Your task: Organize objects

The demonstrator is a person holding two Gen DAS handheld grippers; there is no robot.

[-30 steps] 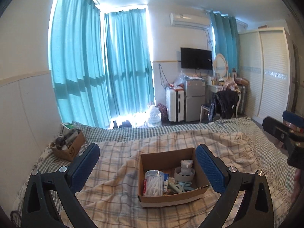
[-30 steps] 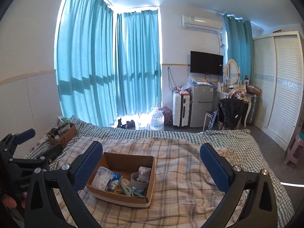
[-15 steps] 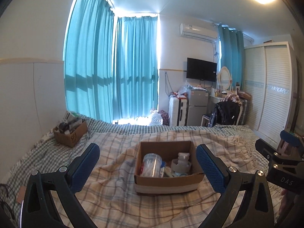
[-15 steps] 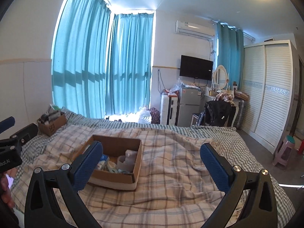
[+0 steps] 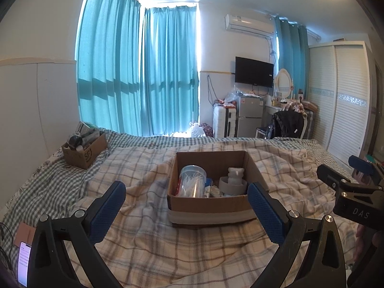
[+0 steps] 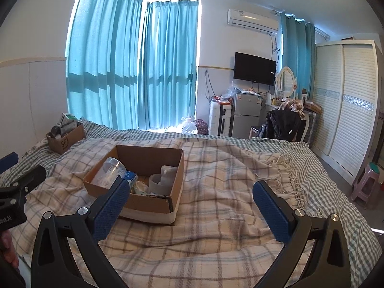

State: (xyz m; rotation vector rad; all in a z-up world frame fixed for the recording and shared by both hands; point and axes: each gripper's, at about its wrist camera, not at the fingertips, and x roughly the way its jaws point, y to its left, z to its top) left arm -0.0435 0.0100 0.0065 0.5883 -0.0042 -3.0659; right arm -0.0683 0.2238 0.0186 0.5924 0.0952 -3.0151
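I have both tongs hovering above the plaid blanket (image 5: 148, 247), each spread wide with nothing between its blue pads. My left gripper (image 5: 186, 212) looks straight at the open cardboard box (image 5: 211, 210), which sits just ahead, framed between its two fingers. Inside I see a clear round tub of cotton swabs (image 5: 192, 183) toward the left finger and a pale grey bear-shaped figure (image 5: 235, 174) standing in a grey ring toward the right finger. My right gripper (image 6: 190, 212) is also released; from it the box lies ahead and behind its left finger. A second, smaller cardboard box (image 5: 84, 150) full of items sits far ahead-left, well apart.
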